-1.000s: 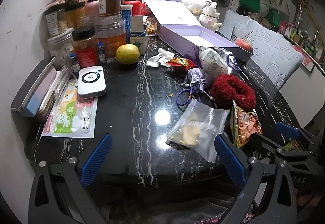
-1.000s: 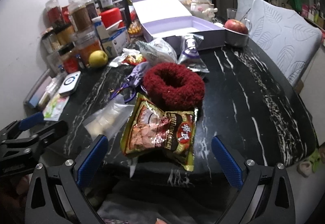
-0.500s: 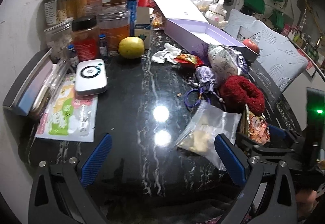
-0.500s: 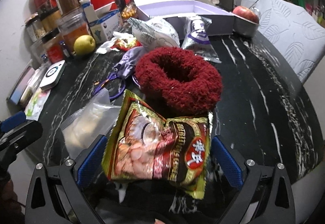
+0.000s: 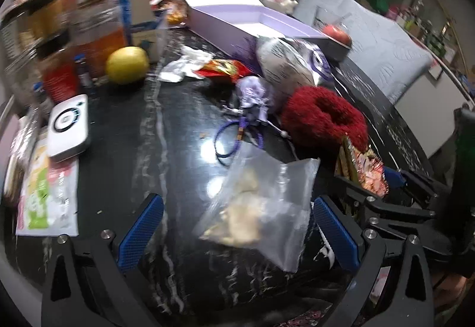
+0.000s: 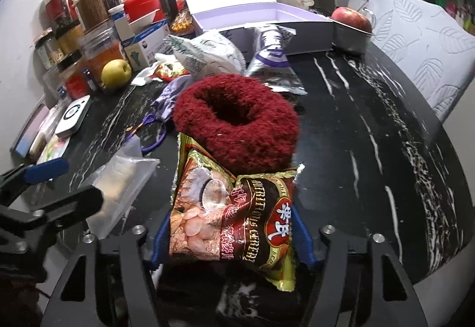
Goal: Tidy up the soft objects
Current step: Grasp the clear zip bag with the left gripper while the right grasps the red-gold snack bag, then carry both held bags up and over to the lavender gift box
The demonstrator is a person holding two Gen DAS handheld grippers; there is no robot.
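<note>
A brown and gold cereal packet (image 6: 231, 214) lies on the black marble table (image 6: 371, 125), its far end against a dark red fluffy ring (image 6: 237, 131). My right gripper (image 6: 231, 238) is closing its jaws on the packet, and both blue pads touch its sides. In the left wrist view a clear zip bag (image 5: 267, 202) with pale pieces lies between the wide-open fingers of my left gripper (image 5: 237, 233). The red ring (image 5: 323, 119) and the packet (image 5: 362, 169) sit to its right, beside the right gripper's blue fingertip (image 5: 392, 178).
An open lilac box (image 6: 267, 15) stands at the back, with jars (image 6: 89, 6) and cartons at the back left. A yellow fruit (image 6: 115, 73), a white device (image 6: 72, 116), a purple pouch (image 6: 172, 98), snack bags (image 6: 207, 57) and an apple (image 6: 351, 18) in a metal bowl surround the ring. The table's curved edge runs on the right.
The right gripper's jaws have narrowed from wide open onto the cereal packet's sides. The left gripper has moved forward and down, so the clear bag now lies between its fingers.
</note>
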